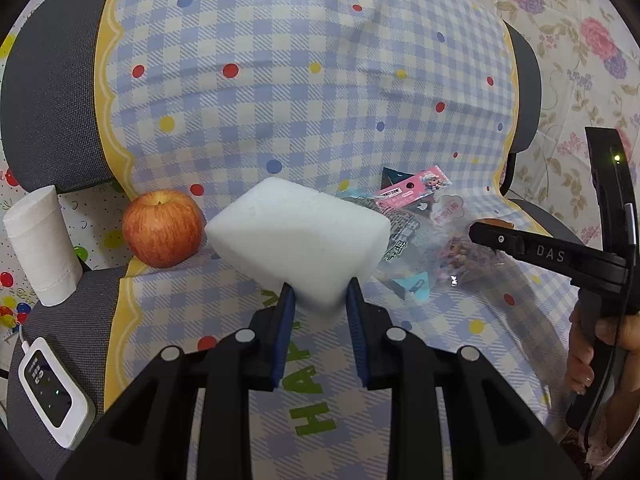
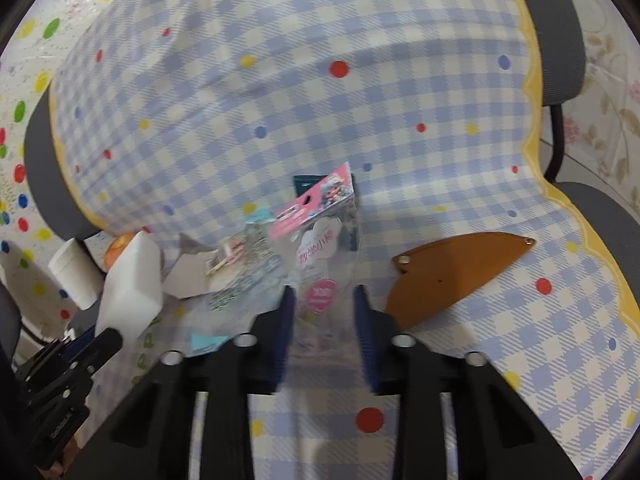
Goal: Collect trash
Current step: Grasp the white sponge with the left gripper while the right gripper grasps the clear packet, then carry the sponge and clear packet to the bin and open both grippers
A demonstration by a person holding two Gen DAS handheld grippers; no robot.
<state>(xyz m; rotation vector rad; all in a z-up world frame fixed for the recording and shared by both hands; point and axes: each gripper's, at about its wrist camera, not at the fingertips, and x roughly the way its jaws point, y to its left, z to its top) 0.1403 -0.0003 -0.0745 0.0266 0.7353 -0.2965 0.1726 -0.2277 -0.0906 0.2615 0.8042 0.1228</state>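
My left gripper (image 1: 320, 292) is shut on a white foam block (image 1: 298, 236), pinching its near corner above the checked cloth. The same block (image 2: 132, 284) shows at the left of the right wrist view. A clear toy packet (image 2: 320, 248) with a pink header lies crumpled on the cloth. My right gripper (image 2: 324, 300) has its blue pads against both sides of the packet's near end; this view is blurred. In the left wrist view the packet (image 1: 424, 236) lies right of the block, with the right gripper (image 1: 478, 230) reaching over it.
A red apple (image 1: 162, 230), a paper roll (image 1: 40, 246) and a white device (image 1: 52, 392) sit at the left. A brown leaf-shaped piece (image 2: 448, 268) lies right of the packet. The checked cloth (image 2: 320, 80) covers a grey chair. A hand (image 1: 588, 356) holds the right gripper.
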